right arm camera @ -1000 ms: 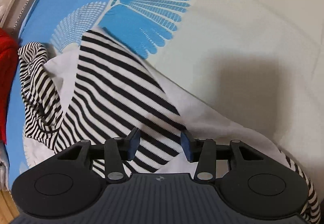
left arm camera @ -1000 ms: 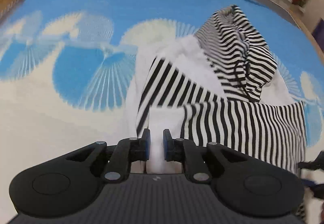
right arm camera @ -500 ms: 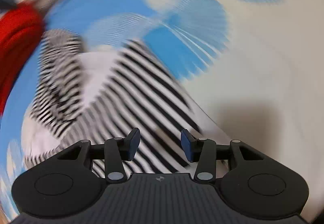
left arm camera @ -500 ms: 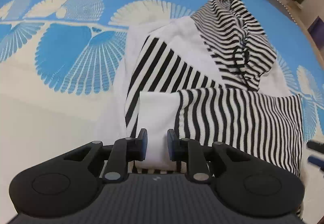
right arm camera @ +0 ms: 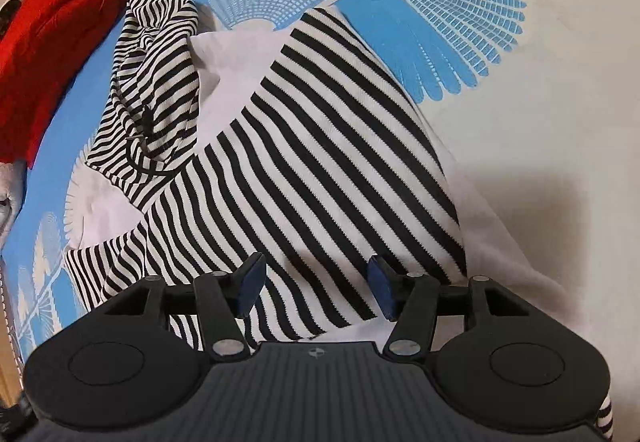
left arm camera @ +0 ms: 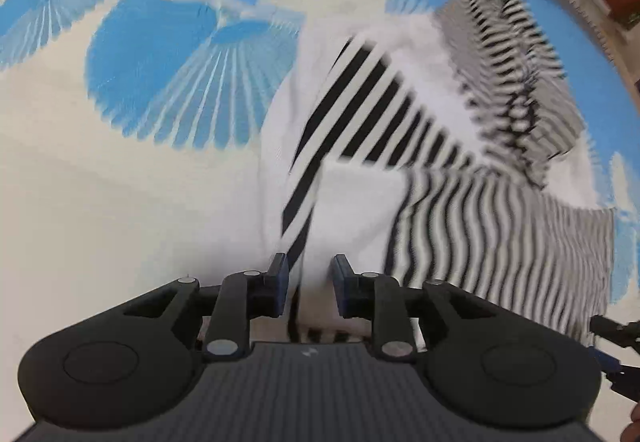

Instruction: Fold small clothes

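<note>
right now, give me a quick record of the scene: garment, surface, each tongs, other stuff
garment: striped hoodie, black and white, lying partly folded, sleeves across the body
hood: at the far end, drawstring showing
surface: blue and cream sheet
left tongs: open, just been opening, over a white fold, pads not pressing it
right tongs: open, just been opening, above the striped sleeve
other: red cloth beyond the hood
</note>
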`<state>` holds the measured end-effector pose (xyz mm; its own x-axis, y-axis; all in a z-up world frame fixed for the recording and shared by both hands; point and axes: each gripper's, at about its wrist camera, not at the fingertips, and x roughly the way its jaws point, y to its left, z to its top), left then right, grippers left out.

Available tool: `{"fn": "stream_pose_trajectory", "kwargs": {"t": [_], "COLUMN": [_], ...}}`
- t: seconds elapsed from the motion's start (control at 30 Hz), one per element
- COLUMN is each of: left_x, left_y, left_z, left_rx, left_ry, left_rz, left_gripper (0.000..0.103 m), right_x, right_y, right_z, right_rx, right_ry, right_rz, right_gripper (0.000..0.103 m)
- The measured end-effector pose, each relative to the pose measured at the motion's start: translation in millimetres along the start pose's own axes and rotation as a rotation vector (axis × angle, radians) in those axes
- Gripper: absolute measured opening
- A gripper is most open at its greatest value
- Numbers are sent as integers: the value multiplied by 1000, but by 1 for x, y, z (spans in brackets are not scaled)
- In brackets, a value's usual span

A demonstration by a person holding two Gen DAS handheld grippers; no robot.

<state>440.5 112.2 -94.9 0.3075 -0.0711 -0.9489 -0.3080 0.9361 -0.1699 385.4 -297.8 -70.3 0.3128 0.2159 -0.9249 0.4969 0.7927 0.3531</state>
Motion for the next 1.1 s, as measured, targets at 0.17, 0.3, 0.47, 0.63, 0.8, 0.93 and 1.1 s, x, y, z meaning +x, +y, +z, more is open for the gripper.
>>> {"fn": "stream_pose_trajectory", "kwargs": {"t": [0.17, 0.3, 0.47, 0.63, 0.8, 0.93, 1.1], "left_x": [-16, -32, -40, -48, -55, -64, -92], "left_y": [-10, -28, -42, -51, -55, -56, -60], "left_z": [2, 3, 2, 2, 1, 0, 3], "left_rx": [21, 108, 166, 214, 271, 327, 377], "left_ry": [-70, -165, -220, -280, -355, -443, -567], "left_rz": [40, 80, 97, 107, 133, 161, 175], "left_gripper": [26, 28, 28, 28, 34, 34, 34], "right_x": [-16, -39, -41, -38, -46, -52, -58], "right_y": [24, 44, 47, 41, 34, 28, 20], "right_z": [-4, -5, -3, 0, 1, 5, 11], "right_rx": [-221, -409, -516, -527, -521, -518, -522], "right_ry": [-188, -312, -322, -289, -288, -290, -282], "right_rz": [-171, -180, -217, -236, -228, -233, -235], "right_gripper": [59, 59, 60, 60, 60, 60, 60]}}
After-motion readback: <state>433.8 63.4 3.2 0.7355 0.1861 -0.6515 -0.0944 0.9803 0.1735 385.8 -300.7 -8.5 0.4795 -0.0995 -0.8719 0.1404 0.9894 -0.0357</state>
